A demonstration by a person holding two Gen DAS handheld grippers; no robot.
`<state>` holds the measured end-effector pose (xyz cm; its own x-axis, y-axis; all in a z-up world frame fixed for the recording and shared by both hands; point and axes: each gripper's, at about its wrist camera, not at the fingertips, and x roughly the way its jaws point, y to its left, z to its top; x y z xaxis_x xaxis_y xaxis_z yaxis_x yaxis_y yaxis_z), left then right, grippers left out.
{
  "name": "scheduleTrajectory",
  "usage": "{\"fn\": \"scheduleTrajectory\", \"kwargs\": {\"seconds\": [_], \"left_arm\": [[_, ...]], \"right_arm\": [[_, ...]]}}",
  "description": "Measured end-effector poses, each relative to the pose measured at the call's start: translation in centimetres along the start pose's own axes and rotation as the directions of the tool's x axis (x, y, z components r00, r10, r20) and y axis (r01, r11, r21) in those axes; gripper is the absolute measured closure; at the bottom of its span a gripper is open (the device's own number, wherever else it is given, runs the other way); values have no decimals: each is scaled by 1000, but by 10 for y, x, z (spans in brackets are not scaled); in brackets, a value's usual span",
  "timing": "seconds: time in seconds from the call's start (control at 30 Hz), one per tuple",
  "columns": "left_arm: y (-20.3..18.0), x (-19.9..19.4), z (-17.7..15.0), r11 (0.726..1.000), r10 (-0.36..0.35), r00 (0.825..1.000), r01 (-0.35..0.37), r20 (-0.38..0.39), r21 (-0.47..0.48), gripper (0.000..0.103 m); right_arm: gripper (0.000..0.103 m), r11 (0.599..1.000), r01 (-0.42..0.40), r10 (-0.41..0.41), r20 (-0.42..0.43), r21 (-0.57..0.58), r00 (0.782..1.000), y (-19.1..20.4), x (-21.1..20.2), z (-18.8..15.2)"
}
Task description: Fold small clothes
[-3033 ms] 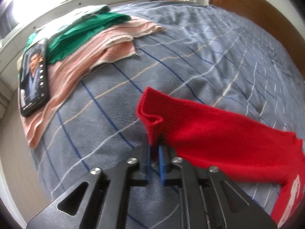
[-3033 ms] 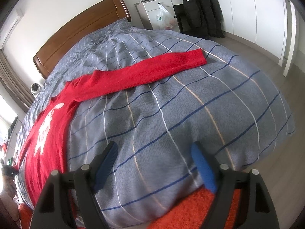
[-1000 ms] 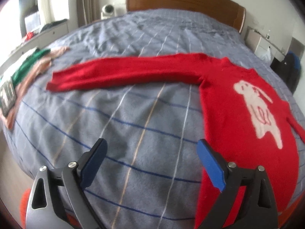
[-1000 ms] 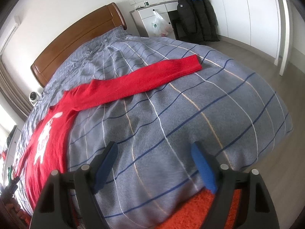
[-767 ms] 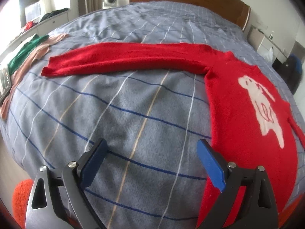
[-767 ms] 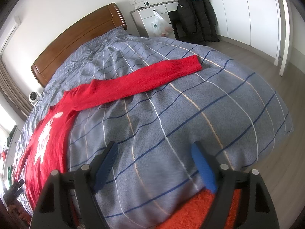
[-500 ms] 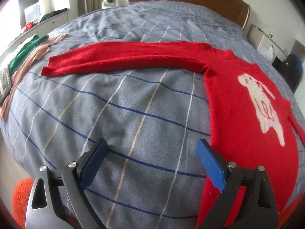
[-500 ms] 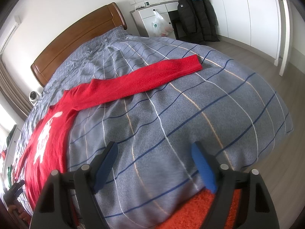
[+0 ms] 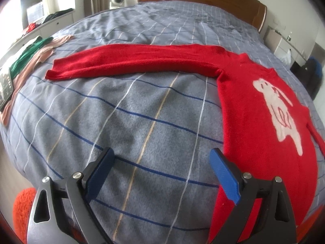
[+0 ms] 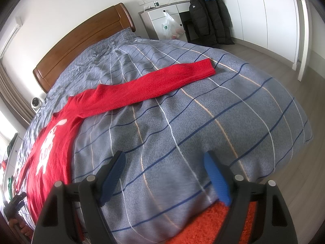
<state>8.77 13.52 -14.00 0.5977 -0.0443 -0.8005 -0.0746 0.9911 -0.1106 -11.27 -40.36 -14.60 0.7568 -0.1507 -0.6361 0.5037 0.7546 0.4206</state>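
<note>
Bare duvet (image 9: 142, 105) fills frame centre, open for passage below the outstretched sleeve (image 9: 130, 61). Clothes pile (image 9: 30, 57) and phone (image 9: 5, 83) occupy far left edge. Sweater body (image 9: 264, 122) covers right side.

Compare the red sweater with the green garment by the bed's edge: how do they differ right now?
The red sweater lies spread flat across the bed, sleeves stretched out; the green garment sits bunched in a pile at the edge. The sweater shows a white animal design; the green one looks plain. The sweater lies directly on the cover; the green one rests on pink cloth. Neither is in a claw.
</note>
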Motion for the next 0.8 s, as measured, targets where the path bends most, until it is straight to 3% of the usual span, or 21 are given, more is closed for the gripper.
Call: {"fn": "scheduleTrajectory", "kwargs": {"seconds": [0.8], "left_arm": [[0,-2,-3,1000,7,1000,-7,-3,-2,7]], "right_arm": [[24,1000,1,-1,0,1,1000,0,0,-1]]}}
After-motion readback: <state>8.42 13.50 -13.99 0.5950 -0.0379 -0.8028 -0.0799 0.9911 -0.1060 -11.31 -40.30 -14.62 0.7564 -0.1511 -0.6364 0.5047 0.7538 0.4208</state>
